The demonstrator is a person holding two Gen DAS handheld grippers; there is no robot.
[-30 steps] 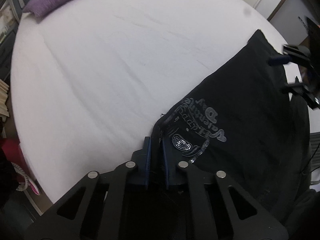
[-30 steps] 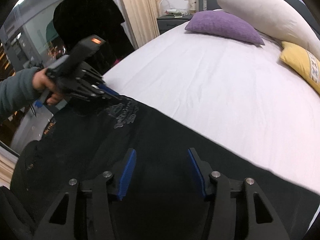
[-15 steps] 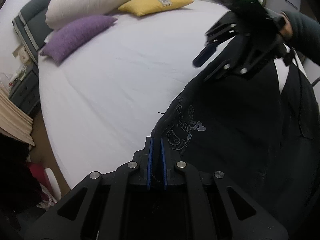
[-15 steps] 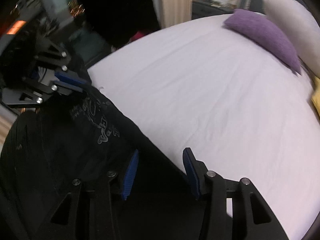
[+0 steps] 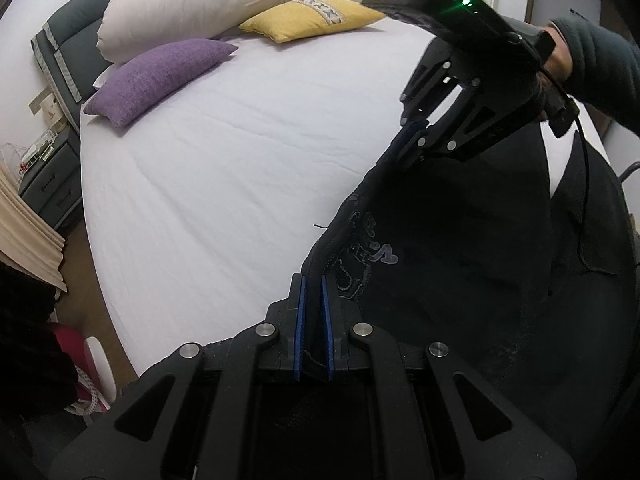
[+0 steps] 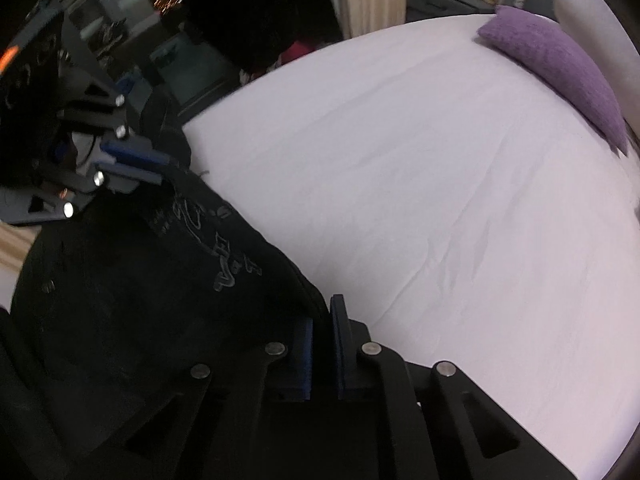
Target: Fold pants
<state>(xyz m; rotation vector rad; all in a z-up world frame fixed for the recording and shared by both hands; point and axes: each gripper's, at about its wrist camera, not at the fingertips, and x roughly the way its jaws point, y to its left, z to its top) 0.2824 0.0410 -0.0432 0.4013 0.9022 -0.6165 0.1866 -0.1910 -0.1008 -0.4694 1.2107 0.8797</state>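
Note:
The black pants (image 5: 460, 264) with a silver print hang stretched between both grippers above the near edge of the bed; they also show in the right wrist view (image 6: 132, 280). My left gripper (image 5: 313, 292) is shut on one corner of the top edge. My right gripper (image 6: 322, 320) is shut on the other corner. In the left wrist view the right gripper (image 5: 412, 140) sits up and to the right, pinching the cloth. In the right wrist view the left gripper (image 6: 140, 164) is at the far left, clamped on the cloth.
The bed's white sheet (image 5: 224, 168) spreads ahead. A purple pillow (image 5: 160, 76), a cream pillow (image 5: 200, 0) and a yellow pillow (image 5: 312, 20) lie by the headboard. A dark nightstand (image 5: 48, 176) and beige curtain (image 5: 24, 244) stand at the left.
My right gripper has closed on the pants edge. Both grippers have lifted the pants up off the bed, and the cloth now hangs between them.

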